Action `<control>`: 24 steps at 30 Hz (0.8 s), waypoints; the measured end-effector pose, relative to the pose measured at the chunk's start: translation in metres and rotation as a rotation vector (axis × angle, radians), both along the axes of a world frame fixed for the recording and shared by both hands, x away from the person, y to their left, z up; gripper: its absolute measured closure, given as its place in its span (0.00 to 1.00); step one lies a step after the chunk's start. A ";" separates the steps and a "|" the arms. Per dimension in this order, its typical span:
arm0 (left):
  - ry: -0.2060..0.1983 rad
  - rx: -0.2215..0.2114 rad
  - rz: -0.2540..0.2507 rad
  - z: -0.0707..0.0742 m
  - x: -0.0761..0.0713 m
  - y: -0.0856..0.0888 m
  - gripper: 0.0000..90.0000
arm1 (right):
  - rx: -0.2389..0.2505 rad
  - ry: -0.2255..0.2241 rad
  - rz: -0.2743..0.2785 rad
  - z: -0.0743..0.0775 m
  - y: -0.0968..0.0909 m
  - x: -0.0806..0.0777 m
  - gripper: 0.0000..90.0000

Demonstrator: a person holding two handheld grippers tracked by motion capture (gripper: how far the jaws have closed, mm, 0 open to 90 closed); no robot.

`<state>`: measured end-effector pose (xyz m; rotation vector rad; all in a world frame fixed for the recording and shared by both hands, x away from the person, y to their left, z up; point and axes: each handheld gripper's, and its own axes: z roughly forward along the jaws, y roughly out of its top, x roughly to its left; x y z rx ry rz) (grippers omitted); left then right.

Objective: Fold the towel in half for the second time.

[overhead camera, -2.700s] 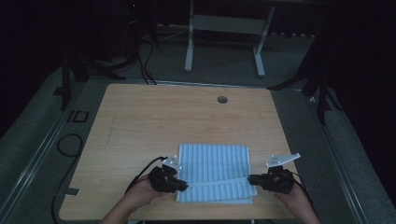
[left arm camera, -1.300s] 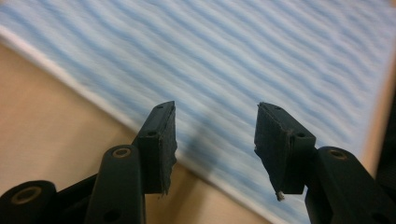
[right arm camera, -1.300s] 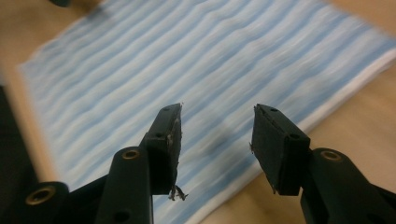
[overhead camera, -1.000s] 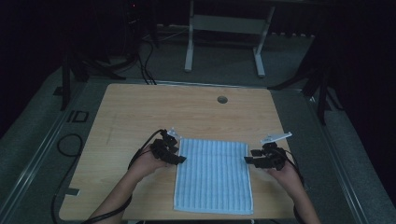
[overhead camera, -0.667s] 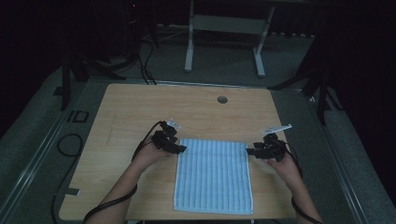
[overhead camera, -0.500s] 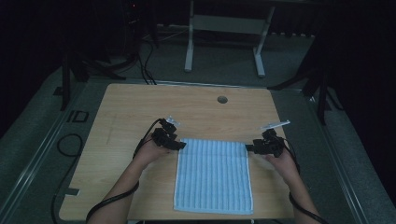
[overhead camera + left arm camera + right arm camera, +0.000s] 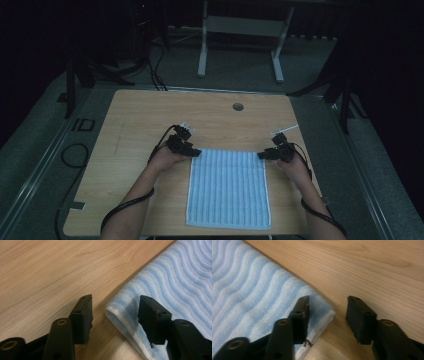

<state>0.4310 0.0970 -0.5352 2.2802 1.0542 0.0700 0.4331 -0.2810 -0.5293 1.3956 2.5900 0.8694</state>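
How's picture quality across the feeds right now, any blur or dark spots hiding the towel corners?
High view: dim, surroundings nearly black, yet the towel reads clearly. Left gripper view: evenly lit, corner sharp, jaw bases soft. Right gripper view: corner sharp, nearest jaw parts blurred; no glare.

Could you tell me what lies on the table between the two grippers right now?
The far edge of the blue striped towel spans the stretch between the left gripper and right gripper, as the high view shows; each open gripper straddles one far corner.
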 end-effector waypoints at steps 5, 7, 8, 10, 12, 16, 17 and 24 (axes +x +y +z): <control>0.011 -0.012 -0.017 0.000 0.001 -0.004 0.87 | -0.012 0.009 0.031 -0.001 0.003 0.001 0.88; 0.002 -0.043 -0.005 0.004 0.001 -0.004 0.95 | -0.017 0.015 0.032 0.001 0.004 0.003 0.94; -0.003 -0.046 -0.005 0.006 0.001 -0.004 0.96 | -0.021 0.011 0.034 0.002 0.004 0.004 0.96; -0.007 -0.045 -0.014 0.010 0.001 -0.005 0.97 | -0.023 0.001 0.029 0.006 0.005 0.006 0.97; -0.016 -0.041 -0.023 0.015 -0.001 -0.005 0.97 | -0.018 -0.012 0.034 0.011 0.005 0.006 0.97; -0.054 -0.087 0.015 0.028 -0.003 0.000 0.97 | 0.007 -0.047 0.024 0.024 0.002 0.007 0.97; -0.058 -0.101 0.017 0.032 -0.004 0.002 0.97 | 0.008 -0.061 0.023 0.027 0.001 0.006 0.98; -0.115 -0.161 0.009 0.057 -0.019 0.010 0.96 | 0.040 -0.136 0.030 0.053 -0.006 -0.008 0.97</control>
